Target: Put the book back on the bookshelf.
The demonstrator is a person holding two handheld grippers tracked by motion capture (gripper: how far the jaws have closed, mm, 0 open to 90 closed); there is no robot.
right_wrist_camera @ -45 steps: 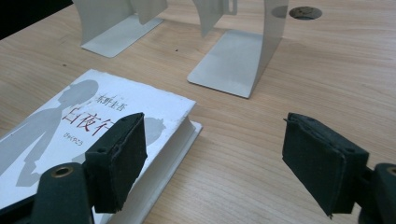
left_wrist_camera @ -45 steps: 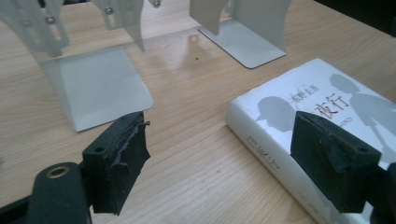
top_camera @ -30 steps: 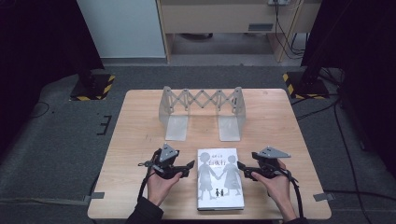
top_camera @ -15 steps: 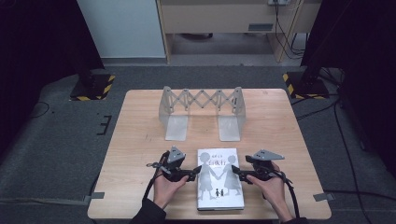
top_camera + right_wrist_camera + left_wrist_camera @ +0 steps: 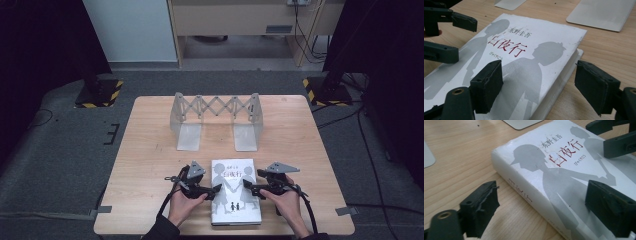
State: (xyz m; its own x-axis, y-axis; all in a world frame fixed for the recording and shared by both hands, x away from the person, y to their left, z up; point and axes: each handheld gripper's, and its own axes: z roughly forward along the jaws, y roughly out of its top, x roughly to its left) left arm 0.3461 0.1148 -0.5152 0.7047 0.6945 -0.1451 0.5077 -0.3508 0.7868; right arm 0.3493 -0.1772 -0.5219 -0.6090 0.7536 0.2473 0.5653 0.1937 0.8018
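Beyond book (image 5: 235, 191), folding rack (image 5: 216, 118) stands apart.

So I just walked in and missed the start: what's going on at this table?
A person holds a gripper in each hand at a white book lying flat near the front edge of the wooden table. The left gripper and the right gripper each straddle a long edge of the book, jaws open, nothing clamped yet. An expandable metal book rack stands empty farther back.
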